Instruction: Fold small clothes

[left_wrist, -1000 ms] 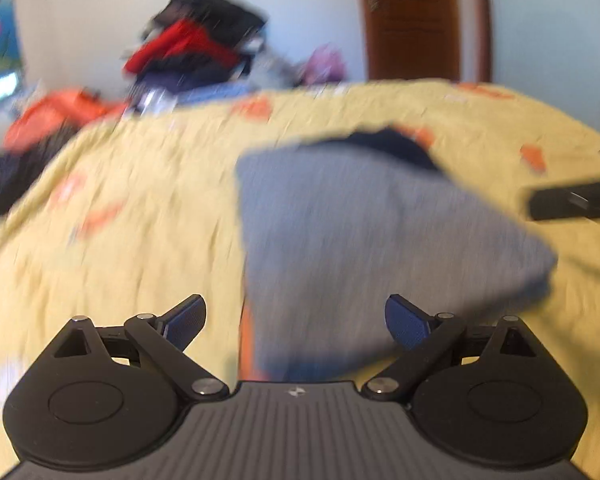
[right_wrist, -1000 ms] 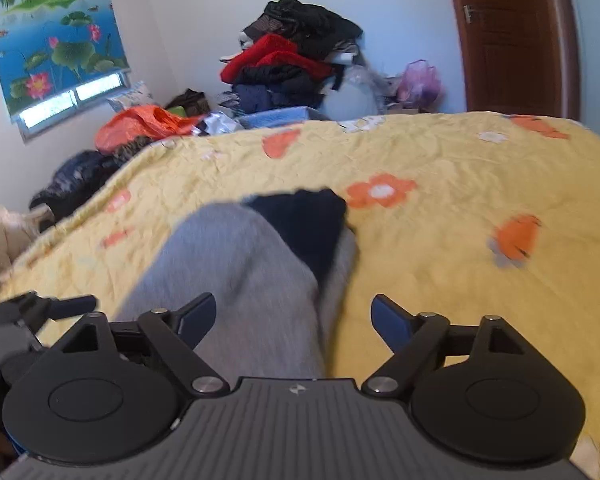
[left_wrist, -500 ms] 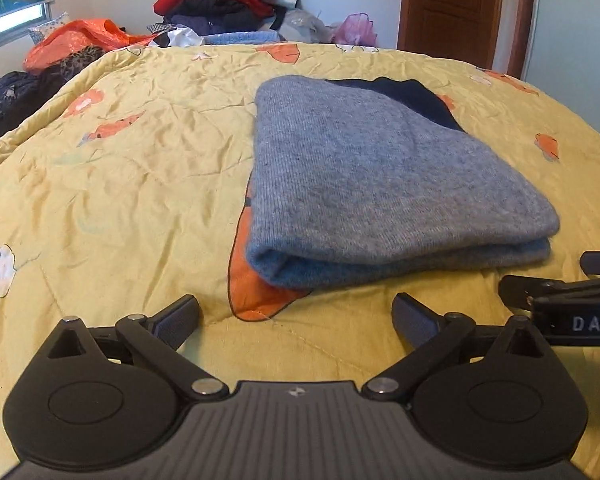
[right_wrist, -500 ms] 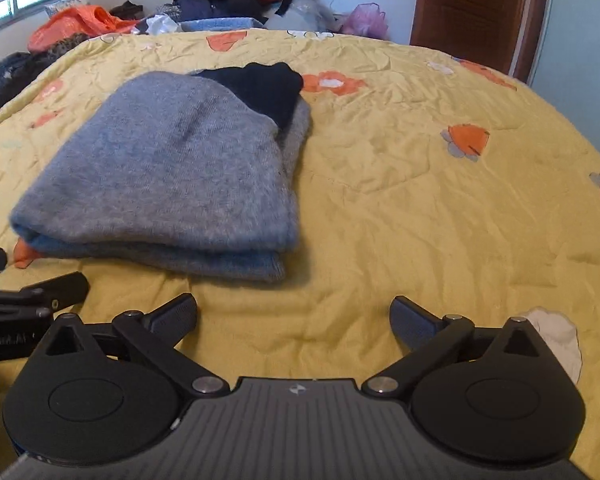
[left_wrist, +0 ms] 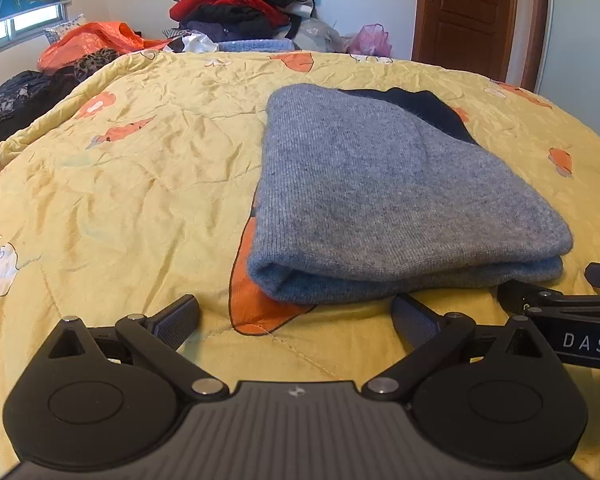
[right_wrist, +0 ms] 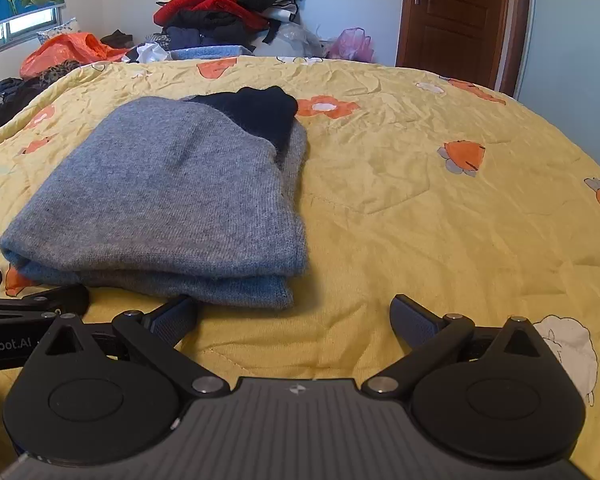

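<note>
Beside the folded sweater [right_wrist: 164, 200], only the right view shows a white sheep print [right_wrist: 572, 344].

The folded sweater [left_wrist: 380, 200] lies on the bed [left_wrist: 140, 184] (clothes pile [left_wrist: 244, 8] behind), just beyond both hand-held grippers.

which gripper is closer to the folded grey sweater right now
Neither clearly. The left gripper sits open before the folded grey sweater's near left corner; the right gripper sits open before its near right corner. Neither touches it.

Fuzzy knit sweater [left_wrist: 384, 184], crinkled cloth quilt [left_wrist: 140, 184]
</note>
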`<action>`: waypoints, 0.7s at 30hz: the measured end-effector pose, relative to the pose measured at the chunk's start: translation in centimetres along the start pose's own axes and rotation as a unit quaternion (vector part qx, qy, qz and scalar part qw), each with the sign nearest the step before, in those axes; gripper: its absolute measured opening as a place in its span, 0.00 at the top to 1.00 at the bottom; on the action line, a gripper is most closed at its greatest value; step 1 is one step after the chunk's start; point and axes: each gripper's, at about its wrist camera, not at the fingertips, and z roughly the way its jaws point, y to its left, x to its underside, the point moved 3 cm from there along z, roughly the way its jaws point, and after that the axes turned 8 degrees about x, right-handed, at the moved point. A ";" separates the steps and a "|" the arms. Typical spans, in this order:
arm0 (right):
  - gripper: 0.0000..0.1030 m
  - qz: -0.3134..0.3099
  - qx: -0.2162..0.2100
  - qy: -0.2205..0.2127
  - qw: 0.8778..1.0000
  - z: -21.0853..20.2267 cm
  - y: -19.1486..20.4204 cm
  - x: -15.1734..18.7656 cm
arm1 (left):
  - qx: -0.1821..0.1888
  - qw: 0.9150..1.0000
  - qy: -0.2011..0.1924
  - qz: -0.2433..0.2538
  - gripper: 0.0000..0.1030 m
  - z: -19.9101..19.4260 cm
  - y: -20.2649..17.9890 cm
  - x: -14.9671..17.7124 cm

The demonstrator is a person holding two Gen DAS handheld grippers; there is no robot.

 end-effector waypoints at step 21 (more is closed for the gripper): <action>0.00 0.002 0.001 -0.007 1.000 -0.3 0.1 0.3 | 0.005 0.999 0.052 -0.005 0.00 0.4 0.1 -1.0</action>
